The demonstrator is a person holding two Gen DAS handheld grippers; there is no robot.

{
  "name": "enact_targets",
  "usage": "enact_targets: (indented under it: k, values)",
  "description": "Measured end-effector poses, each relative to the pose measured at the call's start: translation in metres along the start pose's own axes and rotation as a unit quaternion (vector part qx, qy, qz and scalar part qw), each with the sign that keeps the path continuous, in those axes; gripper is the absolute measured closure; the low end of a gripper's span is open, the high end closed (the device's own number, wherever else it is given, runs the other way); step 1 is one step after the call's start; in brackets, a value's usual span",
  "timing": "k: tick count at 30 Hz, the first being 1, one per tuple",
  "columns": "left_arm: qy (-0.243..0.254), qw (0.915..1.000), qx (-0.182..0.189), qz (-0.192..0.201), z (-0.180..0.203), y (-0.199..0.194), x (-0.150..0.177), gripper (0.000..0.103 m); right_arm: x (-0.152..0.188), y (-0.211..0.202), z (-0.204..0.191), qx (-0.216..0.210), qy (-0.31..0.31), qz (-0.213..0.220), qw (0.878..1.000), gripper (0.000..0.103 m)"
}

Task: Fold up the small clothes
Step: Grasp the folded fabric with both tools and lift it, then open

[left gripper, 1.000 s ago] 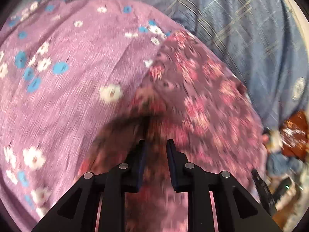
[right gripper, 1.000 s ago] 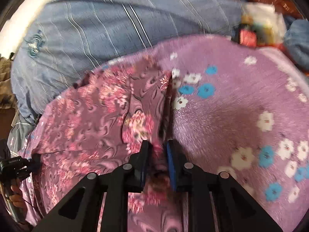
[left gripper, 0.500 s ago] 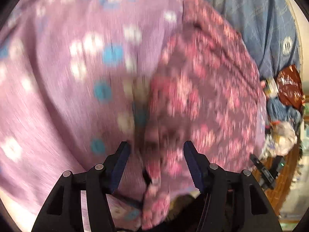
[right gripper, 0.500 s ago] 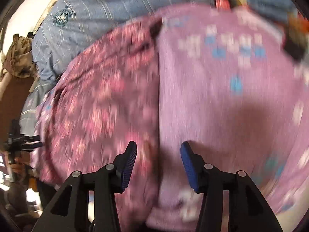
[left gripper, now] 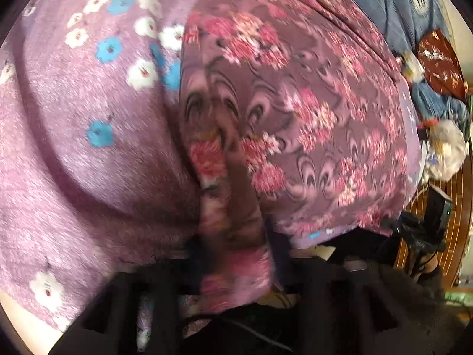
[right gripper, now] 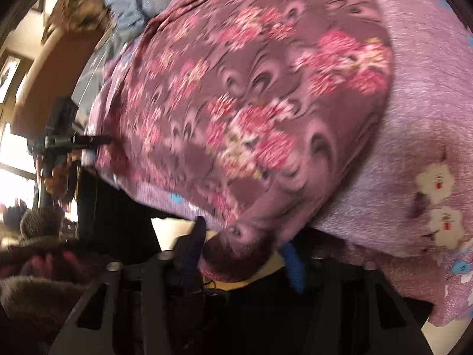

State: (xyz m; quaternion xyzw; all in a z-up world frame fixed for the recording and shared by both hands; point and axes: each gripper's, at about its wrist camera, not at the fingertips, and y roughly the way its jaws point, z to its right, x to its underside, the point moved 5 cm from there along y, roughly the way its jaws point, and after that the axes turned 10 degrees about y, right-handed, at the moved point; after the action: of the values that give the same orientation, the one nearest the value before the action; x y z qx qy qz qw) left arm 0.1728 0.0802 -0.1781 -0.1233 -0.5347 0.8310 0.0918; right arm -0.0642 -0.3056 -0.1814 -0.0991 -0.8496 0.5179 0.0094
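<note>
A maroon garment (left gripper: pixel 295 103) with pink flowers lies spread on a purple bedsheet (left gripper: pixel 88 118) printed with white and blue flowers. My left gripper (left gripper: pixel 233 251) points steeply down at the garment's near edge. Its jaws are closing, and a bunched fold of the garment is pinched between them and hides the pads. In the right wrist view the same garment (right gripper: pixel 236 103) fills the middle. My right gripper (right gripper: pixel 242 254) has jaws closing on a rounded corner of it, with the blue pads (right gripper: pixel 291 263) against the cloth. The sheet (right gripper: pixel 414 118) lies to the right.
A blue striped cloth (left gripper: pixel 399 6) lies beyond the garment. Past the bed's right side are a red-brown bag (left gripper: pixel 437 59), a blue bundle (left gripper: pixel 437 103) and a white plastic bag (left gripper: pixel 446 151). Brown furniture (right gripper: pixel 44 82) stands at the left. The bed's near edge runs just below both grippers.
Both grippers let go of the garment's middle, swung toward its near edge with jaws wide, and have now closed on the cloth there.
</note>
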Motion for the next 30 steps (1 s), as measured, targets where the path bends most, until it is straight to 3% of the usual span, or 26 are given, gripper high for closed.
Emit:
enact_targets:
  k: [1, 5, 8, 13, 17, 21, 26, 30]
  values:
    - [-0.003, 1.0, 0.004, 0.002, 0.0, 0.0, 0.001, 0.093, 0.002, 0.0, -0.001, 0.009, -0.008, -0.002, 1.0, 0.091]
    - [-0.008, 0.9994, 0.02, 0.028, 0.004, -0.014, 0.006, 0.097, 0.009, -0.024, -0.003, 0.013, -0.023, 0.028, 0.999, 0.095]
    - [-0.019, 0.9958, 0.063, 0.064, 0.01, -0.037, 0.002, 0.097, 0.006, -0.06, -0.009, -0.013, -0.018, 0.084, 0.996, 0.095]
    - [-0.044, 0.9812, 0.125, 0.14, 0.014, -0.079, -0.023, 0.097, -0.028, -0.121, -0.021, -0.072, -0.002, 0.189, 0.979, 0.096]
    - [-0.074, 0.9671, 0.147, 0.194, 0.003, -0.1, -0.054, 0.097, -0.074, -0.147, -0.022, -0.114, 0.02, 0.245, 0.963, 0.096]
    - [-0.118, 0.9526, 0.156, 0.233, -0.014, -0.101, -0.091, 0.097, -0.129, -0.148, -0.019, -0.134, 0.043, 0.279, 0.95, 0.096]
    - [-0.171, 0.9392, 0.16, 0.251, -0.037, -0.081, -0.154, 0.097, -0.202, -0.133, 0.002, -0.136, 0.083, 0.291, 0.943, 0.095]
    - [-0.195, 0.9341, 0.16, 0.253, -0.041, -0.058, -0.216, 0.097, -0.254, -0.117, 0.025, -0.14, 0.128, 0.295, 0.936, 0.095]
